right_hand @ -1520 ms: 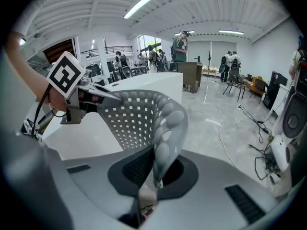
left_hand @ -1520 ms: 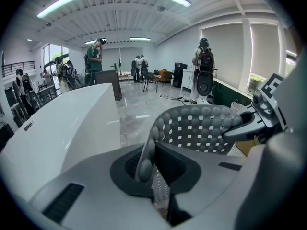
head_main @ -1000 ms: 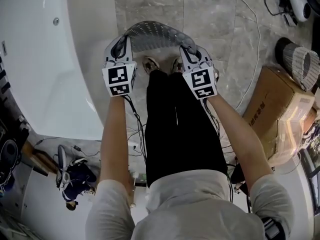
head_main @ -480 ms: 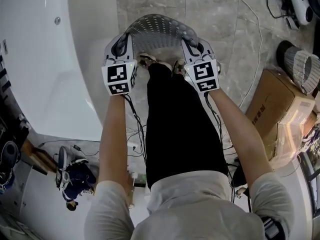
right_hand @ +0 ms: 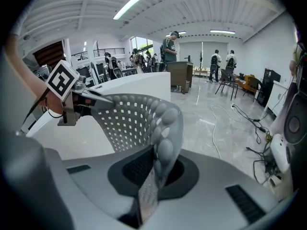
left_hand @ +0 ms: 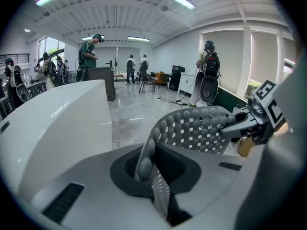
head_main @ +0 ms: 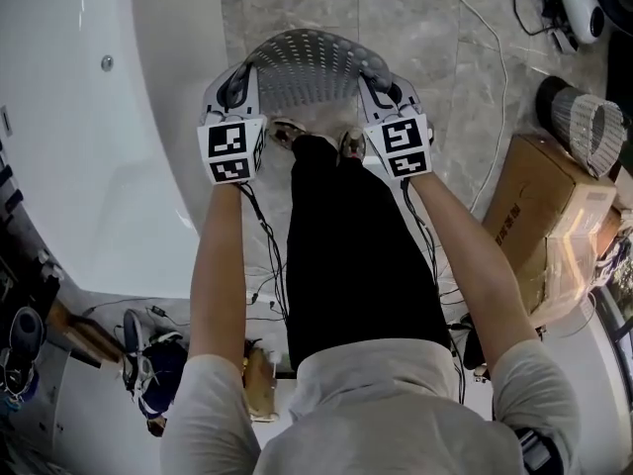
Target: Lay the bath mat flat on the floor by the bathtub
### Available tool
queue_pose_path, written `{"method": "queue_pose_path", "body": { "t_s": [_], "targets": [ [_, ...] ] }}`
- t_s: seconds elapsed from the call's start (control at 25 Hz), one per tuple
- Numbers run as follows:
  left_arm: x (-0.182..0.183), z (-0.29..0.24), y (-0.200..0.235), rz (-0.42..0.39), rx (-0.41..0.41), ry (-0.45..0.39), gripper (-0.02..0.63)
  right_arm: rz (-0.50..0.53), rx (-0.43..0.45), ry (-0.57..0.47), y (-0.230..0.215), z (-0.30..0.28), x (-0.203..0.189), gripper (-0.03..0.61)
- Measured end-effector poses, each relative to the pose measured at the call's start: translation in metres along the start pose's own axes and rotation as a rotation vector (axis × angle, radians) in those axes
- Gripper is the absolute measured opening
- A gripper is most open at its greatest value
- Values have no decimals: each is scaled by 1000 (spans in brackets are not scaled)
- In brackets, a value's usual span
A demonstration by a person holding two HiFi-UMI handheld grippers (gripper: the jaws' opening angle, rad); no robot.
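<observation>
A grey perforated bath mat [head_main: 309, 65] hangs arched between my two grippers, above the marble floor [head_main: 445, 77] next to the white bathtub [head_main: 89, 146]. My left gripper [head_main: 240, 85] is shut on the mat's left edge. My right gripper [head_main: 379, 91] is shut on its right edge. In the left gripper view the mat [left_hand: 194, 128] curves from the jaws [left_hand: 149, 169] over to the right gripper [left_hand: 256, 121]. In the right gripper view the mat [right_hand: 129, 116] runs from the jaws [right_hand: 158, 164] to the left gripper [right_hand: 72, 99]. The person's legs and shoes stand under the mat.
A cardboard box [head_main: 554, 211] and a ribbed grey roll [head_main: 586, 122] sit at the right. A white cable [head_main: 495, 87] and dark cords trail over the floor. Several people and a desk [left_hand: 100, 75] stand far behind the tub [left_hand: 53, 119].
Both grippers have moved slightly forward with the mat, and more of its perforated surface now shows, arching out over the feet. Both grips are unchanged.
</observation>
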State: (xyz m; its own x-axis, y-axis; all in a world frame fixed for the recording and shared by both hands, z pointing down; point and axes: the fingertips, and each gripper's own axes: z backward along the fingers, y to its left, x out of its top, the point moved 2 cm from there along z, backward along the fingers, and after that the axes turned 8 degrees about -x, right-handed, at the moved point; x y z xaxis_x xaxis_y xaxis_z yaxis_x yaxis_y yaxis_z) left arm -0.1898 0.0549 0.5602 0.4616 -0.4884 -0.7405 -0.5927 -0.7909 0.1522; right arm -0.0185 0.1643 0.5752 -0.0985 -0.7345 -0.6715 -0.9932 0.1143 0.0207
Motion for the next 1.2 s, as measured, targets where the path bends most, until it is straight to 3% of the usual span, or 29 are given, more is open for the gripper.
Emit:
{"method": "queue_pose_path", "body": {
  "t_s": [0.44, 0.92, 1.2],
  "targets": [
    [33, -37, 36, -60, -84, 2, 28, -53, -88, 6, -14, -25, 31, 23],
    [52, -72, 71, -78, -91, -20, 28, -101, -114, -5, -28, -64, 54, 23],
    [50, -96, 80, -71, -69, -15, 28, -46, -87, 15, -49, -89, 55, 23]
  ]
}}
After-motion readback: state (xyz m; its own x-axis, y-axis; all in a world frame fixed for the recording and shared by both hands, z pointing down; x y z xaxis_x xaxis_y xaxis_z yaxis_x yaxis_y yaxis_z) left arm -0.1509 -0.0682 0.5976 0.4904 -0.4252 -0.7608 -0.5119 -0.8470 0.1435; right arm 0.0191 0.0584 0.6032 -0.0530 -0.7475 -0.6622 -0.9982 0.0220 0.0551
